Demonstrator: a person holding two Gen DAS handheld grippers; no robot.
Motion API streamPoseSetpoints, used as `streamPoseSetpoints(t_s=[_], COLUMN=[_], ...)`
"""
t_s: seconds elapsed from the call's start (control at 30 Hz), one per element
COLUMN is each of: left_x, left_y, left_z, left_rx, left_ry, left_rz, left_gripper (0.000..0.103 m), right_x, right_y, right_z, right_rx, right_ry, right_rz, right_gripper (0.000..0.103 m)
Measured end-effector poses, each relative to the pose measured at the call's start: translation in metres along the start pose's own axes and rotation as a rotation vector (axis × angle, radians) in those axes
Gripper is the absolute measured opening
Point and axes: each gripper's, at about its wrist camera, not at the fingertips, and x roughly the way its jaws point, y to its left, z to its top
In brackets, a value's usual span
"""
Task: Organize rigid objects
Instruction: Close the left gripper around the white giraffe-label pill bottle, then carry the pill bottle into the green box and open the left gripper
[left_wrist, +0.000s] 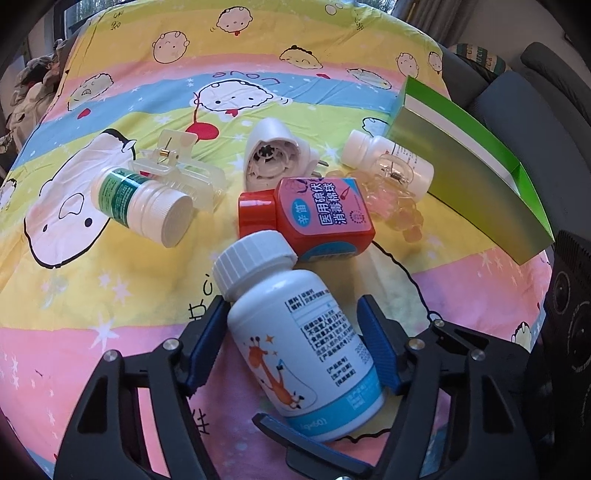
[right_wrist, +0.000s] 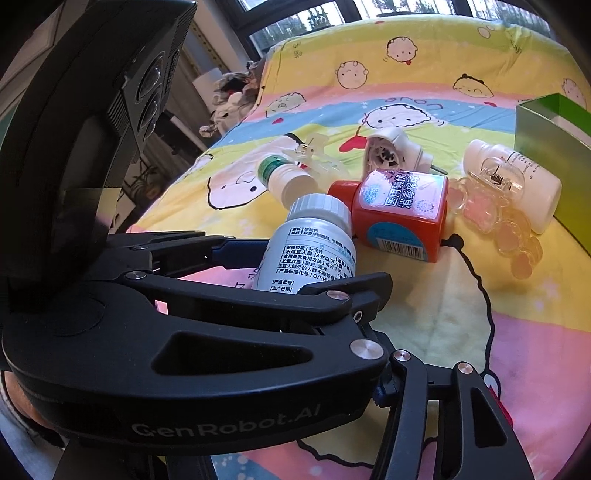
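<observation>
Between the left gripper's (left_wrist: 293, 341) blue pads lies a white plastic giraffe-print bottle (left_wrist: 299, 343), not visibly clamped. Just ahead, a red square jar (left_wrist: 314, 218). Right gripper's (right_wrist: 380, 398) spread cannot be told.

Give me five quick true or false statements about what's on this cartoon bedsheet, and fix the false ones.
1. The white bottle with the giraffe lies between the left gripper's blue pads. True.
2. The red box sits inside the green carton. False: it lies on the bedsheet, apart from the green carton.
3. The small green-label bottle stands upright. False: it lies on its side.
4. A clear hair clip lies right behind that green-label bottle. True.
5. The giraffe bottle has a red cap. False: its cap is white.
</observation>
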Motion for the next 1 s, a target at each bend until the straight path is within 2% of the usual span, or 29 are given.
streamPoseSetpoints(t_s=[0.23,0.47,0.63,0.7,0.83,1.0], left_x=[-0.022,-0.04,-0.038,-0.032,-0.007,0.019], left_y=[-0.015,-0.059,-0.111,-0.124,-0.153,-0.179], left_z=[0.007,0.056,0.105,0.12,0.153,0.174], left_rx=[0.04,0.158,0.278,0.301,0.333,0.352], left_ry=[-0.069,-0.169,-0.258,-0.268,-0.259,-0.237], left_rz=[-0.012,-0.029,-0.062,-0.089,-0.152,-0.195], left_gripper=[0.069,0.068,0.067,0.066,0.066,0.066], right_x=[-0.016,-0.059,-0.097,-0.111,-0.129,-0.137], right_y=[0.004,-0.009,-0.042,-0.058,-0.097,-0.14], right_z=[0.001,0.026,0.055,0.065,0.081,0.091], right_rx=[-0.004,-0.023,-0.008,0.007,0.054,0.107], right_ry=[-0.059,-0.191,-0.283,-0.31,-0.34,-0.342], right_rz=[-0.017,-0.088,-0.175,-0.203,-0.254,-0.293], right_gripper=[0.06,0.06,0.06,0.06,0.06,0.06])
